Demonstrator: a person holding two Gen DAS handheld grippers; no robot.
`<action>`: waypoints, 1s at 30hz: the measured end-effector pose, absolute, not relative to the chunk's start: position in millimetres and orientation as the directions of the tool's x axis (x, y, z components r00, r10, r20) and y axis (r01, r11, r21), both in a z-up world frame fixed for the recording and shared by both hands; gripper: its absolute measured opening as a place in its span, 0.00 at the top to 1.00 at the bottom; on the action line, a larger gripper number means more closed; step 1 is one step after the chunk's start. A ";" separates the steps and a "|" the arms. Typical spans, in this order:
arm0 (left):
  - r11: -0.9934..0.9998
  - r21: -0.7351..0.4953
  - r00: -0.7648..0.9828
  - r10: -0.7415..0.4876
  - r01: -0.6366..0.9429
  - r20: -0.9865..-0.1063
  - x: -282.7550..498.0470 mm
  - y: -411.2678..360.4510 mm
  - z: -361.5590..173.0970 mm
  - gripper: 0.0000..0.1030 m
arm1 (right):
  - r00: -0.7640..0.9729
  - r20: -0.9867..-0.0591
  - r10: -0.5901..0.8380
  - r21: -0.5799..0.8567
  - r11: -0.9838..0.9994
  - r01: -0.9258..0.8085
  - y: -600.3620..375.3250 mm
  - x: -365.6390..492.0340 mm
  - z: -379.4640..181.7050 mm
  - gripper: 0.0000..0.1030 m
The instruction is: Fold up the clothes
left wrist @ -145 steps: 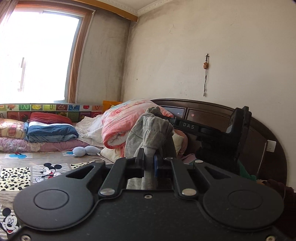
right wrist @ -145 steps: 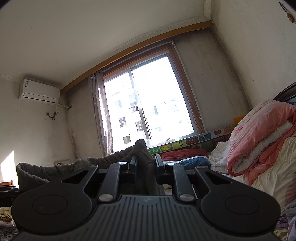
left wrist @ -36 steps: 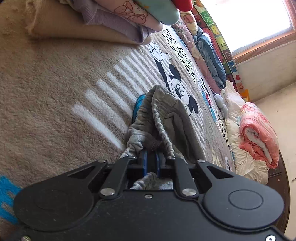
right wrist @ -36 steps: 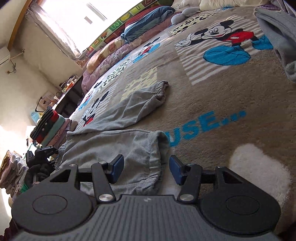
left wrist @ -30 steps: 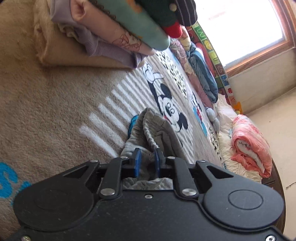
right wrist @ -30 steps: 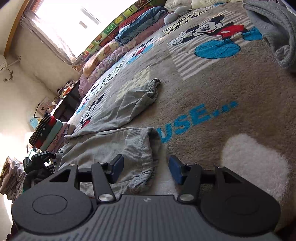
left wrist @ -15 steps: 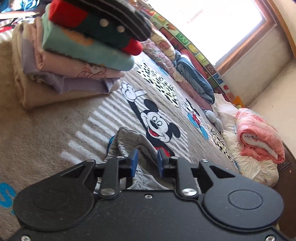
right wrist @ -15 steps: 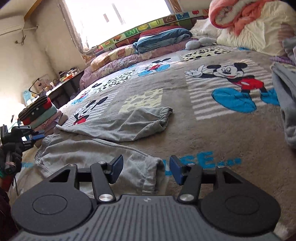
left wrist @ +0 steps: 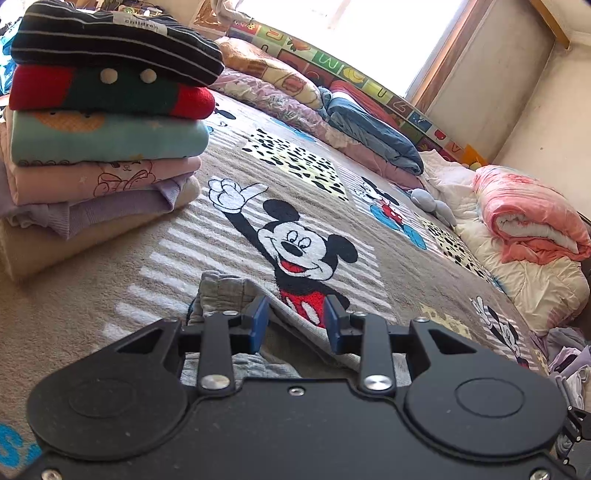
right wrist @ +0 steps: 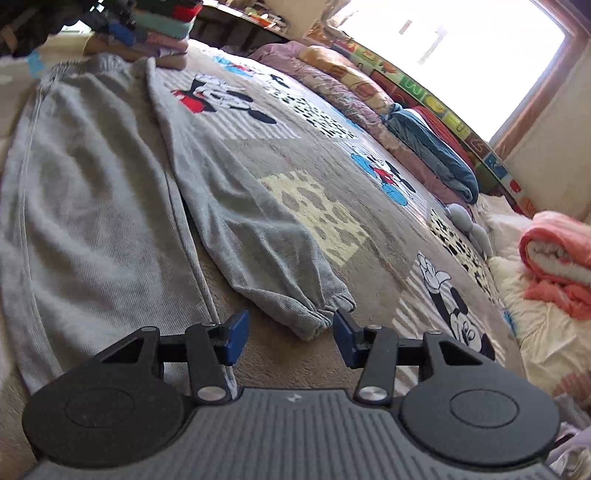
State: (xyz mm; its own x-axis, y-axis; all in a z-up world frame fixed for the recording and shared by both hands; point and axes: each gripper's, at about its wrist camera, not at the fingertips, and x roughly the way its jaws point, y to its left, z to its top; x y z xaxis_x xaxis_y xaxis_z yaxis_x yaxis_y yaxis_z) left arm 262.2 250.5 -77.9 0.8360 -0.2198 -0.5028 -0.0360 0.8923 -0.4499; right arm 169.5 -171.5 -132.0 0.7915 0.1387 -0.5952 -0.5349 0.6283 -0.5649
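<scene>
1. The left tool has its jaws opening, blue pads apart. The waistband end of the grey trousers lies bunched beneath and between them, but neither pad presses on the cloth; it looks let go.

2. The right tool has its jaws closing but well apart, hanging over the bare blanket just short of the far leg's elastic cuff. Nothing is held. My guess is that this cuff is the next thing to be picked up.

3. In the right wrist view, the trousers lie flat on the bed with both legs running lengthwise, parted in a narrow V. Spread like this, one leg can be laid over the other.

4. A stack of folded clothes stands near the waistband, probably where finished pieces go.

5. Further off are a rolled pink quilt and bedding under the window.

6. Readable writing: a label reading "children" on the top striped garment, and letter tiles along the wall, too small to read surely.
</scene>
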 end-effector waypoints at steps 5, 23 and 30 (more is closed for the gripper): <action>0.895 -0.444 0.822 -0.224 -0.039 -0.524 274.4 246.3 -83.0 0.70 | 0.787 -0.601 0.140 -0.707 0.367 -0.605 -160.6 170.0 -150.0 0.52; 0.858 -0.510 0.795 -0.261 -0.069 -0.548 292.0 270.2 -88.9 0.59 | 0.764 -0.557 0.326 -0.458 0.646 -0.610 -194.1 220.8 -88.4 0.89; 0.854 -0.518 0.765 -0.302 -0.048 -0.569 310.6 266.0 -99.8 0.59 | 0.717 -0.590 0.371 -0.207 0.788 -0.579 -225.5 298.4 -52.9 0.89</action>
